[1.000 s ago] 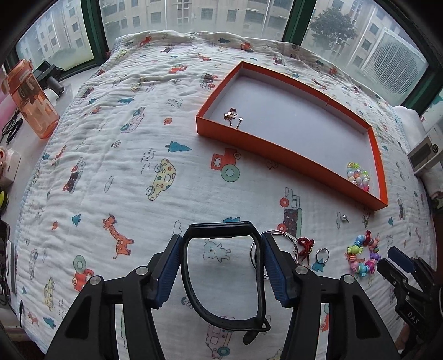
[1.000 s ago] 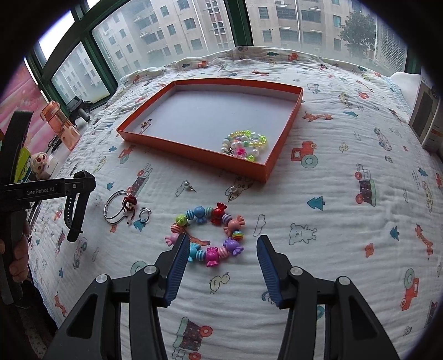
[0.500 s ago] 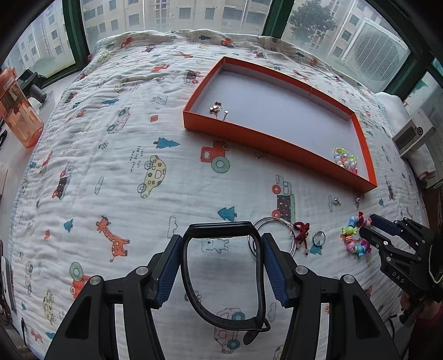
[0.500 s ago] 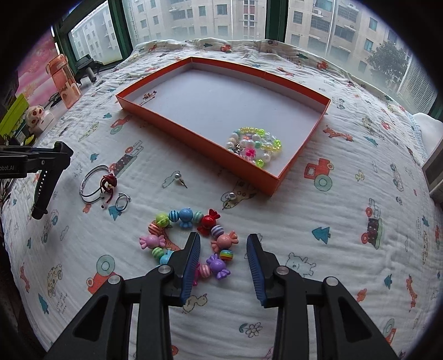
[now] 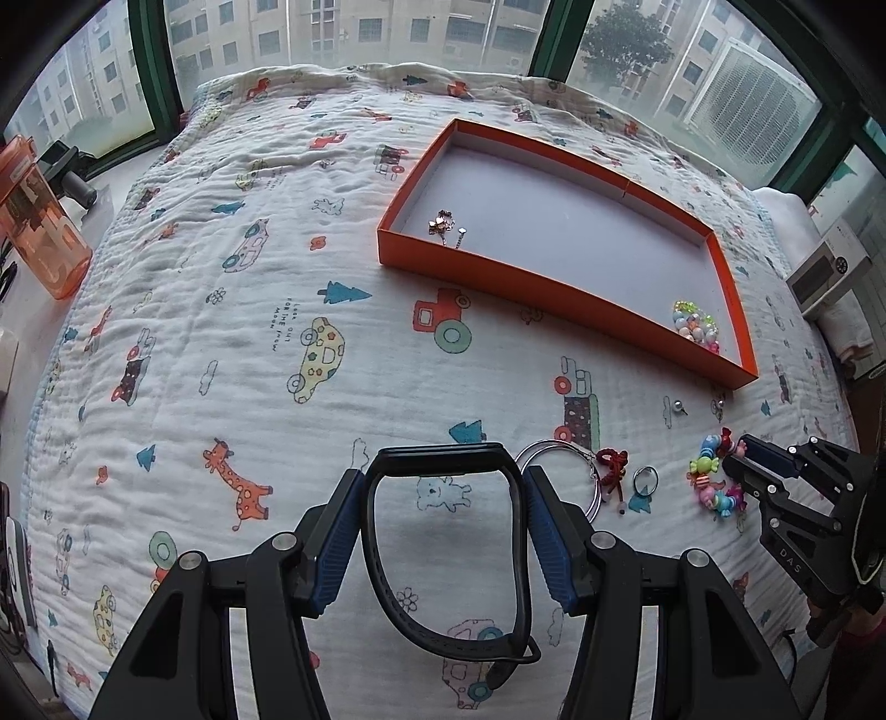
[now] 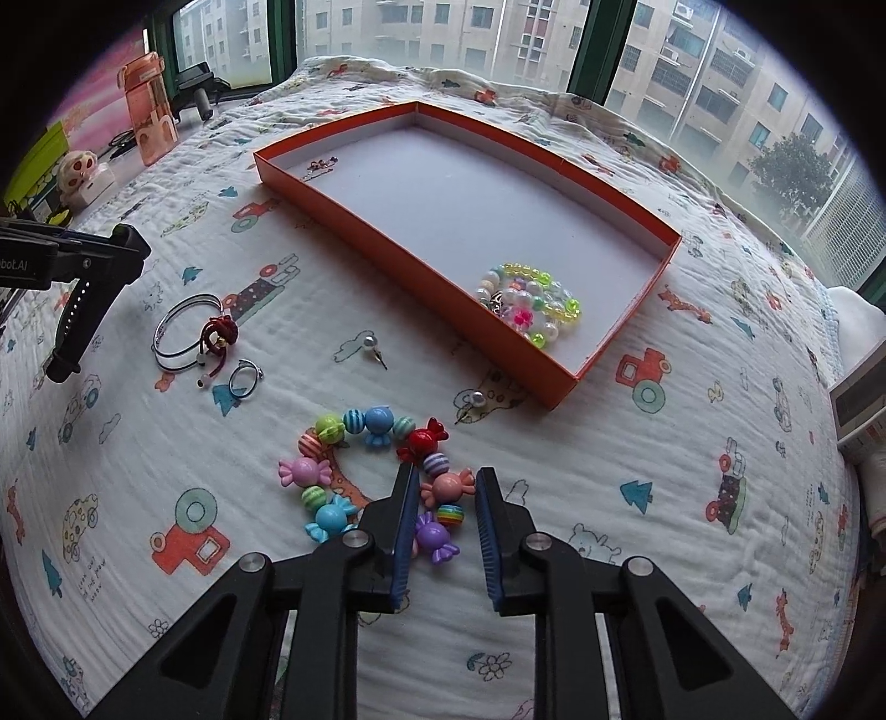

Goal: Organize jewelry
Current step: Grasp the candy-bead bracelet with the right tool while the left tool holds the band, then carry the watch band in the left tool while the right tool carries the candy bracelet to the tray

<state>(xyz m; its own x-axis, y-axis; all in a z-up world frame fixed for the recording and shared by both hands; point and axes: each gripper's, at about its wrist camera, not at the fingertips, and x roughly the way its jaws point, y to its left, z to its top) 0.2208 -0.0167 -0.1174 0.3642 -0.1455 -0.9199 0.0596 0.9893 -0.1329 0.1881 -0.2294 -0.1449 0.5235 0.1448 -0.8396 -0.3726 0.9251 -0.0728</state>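
Right gripper (image 6: 443, 498) jaws closing around candy bracelet (image 6: 376, 471); left gripper (image 5: 446, 531), lettered "DAS", clamps black band (image 5: 443, 559).

Home bedroom in upper-floor flat. Bed under white quilted cotton blanket printed with cartoon cars, tractors, giraffes (image 5: 232, 310). Green-framed bay window (image 5: 149, 72) wraps round bed; residential apartment blocks (image 6: 443, 27) and tree outside. Sill clutter at left: translucent orange plastic water bottle (image 5: 39, 221), small skull-faced figurine (image 6: 80, 169).
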